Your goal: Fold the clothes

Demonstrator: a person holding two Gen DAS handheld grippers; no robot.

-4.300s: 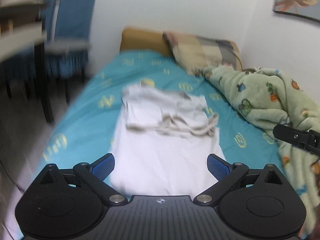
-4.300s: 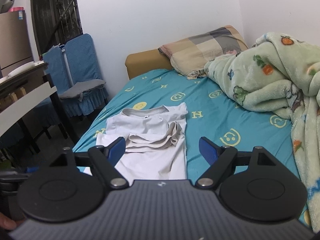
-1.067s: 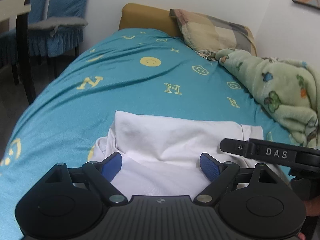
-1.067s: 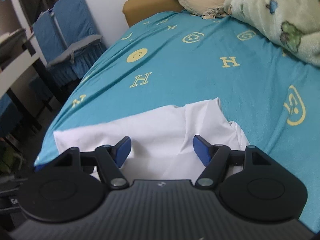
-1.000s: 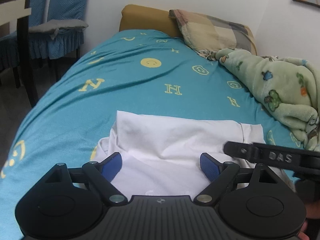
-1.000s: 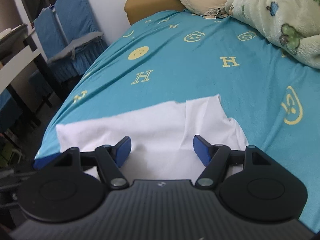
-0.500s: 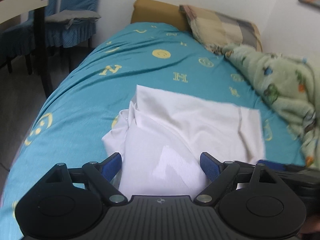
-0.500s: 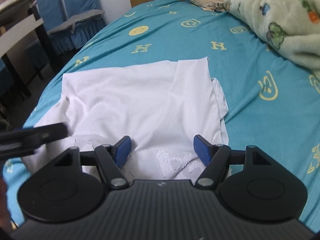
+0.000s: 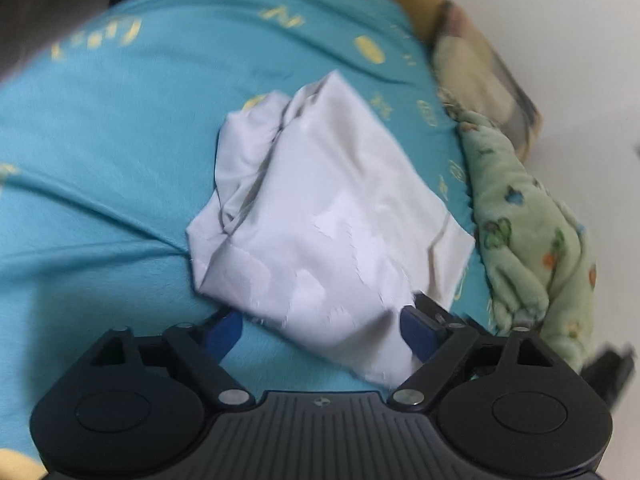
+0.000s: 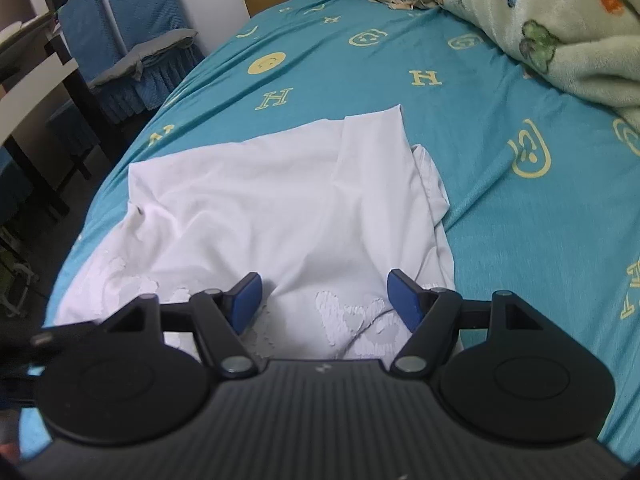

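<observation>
Right gripper point(image 10: 322, 300), matte black with blue pads, is spreading its jaws wide over the near edge of the white shirt point(image 10: 280, 216). The soft, creased cotton, folded into a rough rectangle, is lying just ahead on the smooth teal bedsheet point(image 10: 500, 208) printed with yellow letters. Left gripper point(image 9: 322, 330) is likewise gaping, holding nothing, the shirt point(image 9: 320, 208) ahead of its pads. A fleecy green blanket point(image 10: 560, 32) is bunching to the right, beyond the shirt.
</observation>
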